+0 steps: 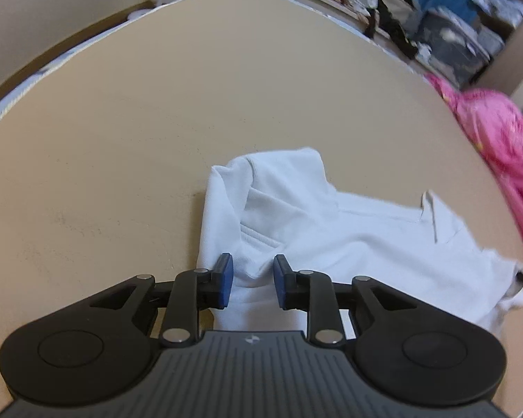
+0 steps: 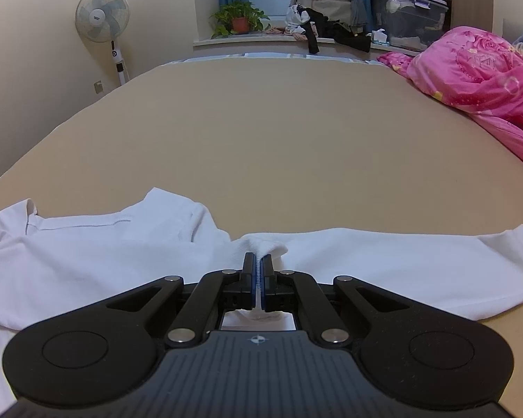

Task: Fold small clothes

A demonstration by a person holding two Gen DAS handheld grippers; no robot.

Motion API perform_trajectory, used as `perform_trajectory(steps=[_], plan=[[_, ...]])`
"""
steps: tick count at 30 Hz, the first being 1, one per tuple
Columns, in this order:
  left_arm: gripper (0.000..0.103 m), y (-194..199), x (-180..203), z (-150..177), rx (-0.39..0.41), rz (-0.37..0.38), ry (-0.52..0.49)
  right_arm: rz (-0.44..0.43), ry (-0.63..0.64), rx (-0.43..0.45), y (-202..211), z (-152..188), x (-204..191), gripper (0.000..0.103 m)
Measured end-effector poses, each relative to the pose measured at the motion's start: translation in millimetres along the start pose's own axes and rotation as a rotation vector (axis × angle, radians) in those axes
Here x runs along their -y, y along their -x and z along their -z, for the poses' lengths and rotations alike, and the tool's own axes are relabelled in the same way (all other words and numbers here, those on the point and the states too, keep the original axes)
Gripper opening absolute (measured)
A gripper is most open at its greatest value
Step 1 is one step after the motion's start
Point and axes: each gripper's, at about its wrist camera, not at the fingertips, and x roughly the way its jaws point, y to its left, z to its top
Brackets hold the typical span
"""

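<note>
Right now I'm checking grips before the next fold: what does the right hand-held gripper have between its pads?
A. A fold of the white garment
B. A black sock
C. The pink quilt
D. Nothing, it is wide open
A: the right hand-held gripper is shut on a pinched ridge of the white garment.

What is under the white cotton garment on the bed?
The white cotton garment lies spread on the plain beige bed sheet, which shows all around it. Whether anything else is beneath cannot be seen, because the cloth covers it.
</note>
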Motion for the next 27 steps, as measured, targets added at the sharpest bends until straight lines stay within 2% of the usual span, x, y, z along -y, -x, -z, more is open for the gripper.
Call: perform_trajectory(steps=[2,3,4,5,8,10,12,14,16,17,18,20,21,22,24,27], plan=[[0.023,-1,6,4,0.009,-0.022,-0.065,-0.001,-0.001,0.000,0,0,0,0.001],[0.006,0,10,5,0.020,-0.039,-0.095,0.000,-0.003,0.000,0,0,0,0.001],[0.004,2,9,4,0.031,-0.040,-0.108,0.000,-0.004,0.000,0,0,1,0.001],[0.003,6,6,2,0.048,-0.030,-0.098,-0.001,-0.003,0.001,0,0,1,0.001],[0.003,36,-10,-13,0.176,0.011,-0.047,-0.019,-0.027,0.058,10,-4,2,0.001],[0.003,52,-26,-21,0.238,-0.006,0.024,-0.088,-0.054,0.124,20,-9,5,0.001],[0.003,53,-39,-25,0.246,-0.035,0.063,-0.107,-0.052,0.144,20,-9,3,0.001],[0.003,45,-52,-27,0.225,-0.037,0.097,-0.107,-0.026,0.122,12,-6,-3,0.002],[0.004,34,-57,-26,0.173,-0.071,0.094,-0.070,0.026,0.086,0,-1,-9,0.004],[0.004,34,-58,-24,0.161,-0.085,0.098,-0.041,0.039,0.065,-6,0,-10,0.010],[0.005,38,-57,-23,0.159,-0.077,0.104,-0.027,0.030,0.051,-10,1,-8,0.019],[0.016,50,-57,-21,0.164,-0.040,0.101,-0.030,-0.027,0.051,-11,-1,0,0.028],[0.030,57,-54,-19,0.166,-0.039,0.099,-0.038,-0.057,0.055,-10,-3,4,0.028],[0.035,62,-52,-16,0.162,-0.045,0.100,-0.045,-0.080,0.058,-9,-3,7,0.028],[0.035,71,-47,-9,0.140,-0.027,0.086,-0.063,-0.117,0.057,-9,-3,13,0.030],[0.036,82,-32,5,0.084,0.042,0.023,-0.102,-0.147,0.041,-17,-1,16,0.033]])
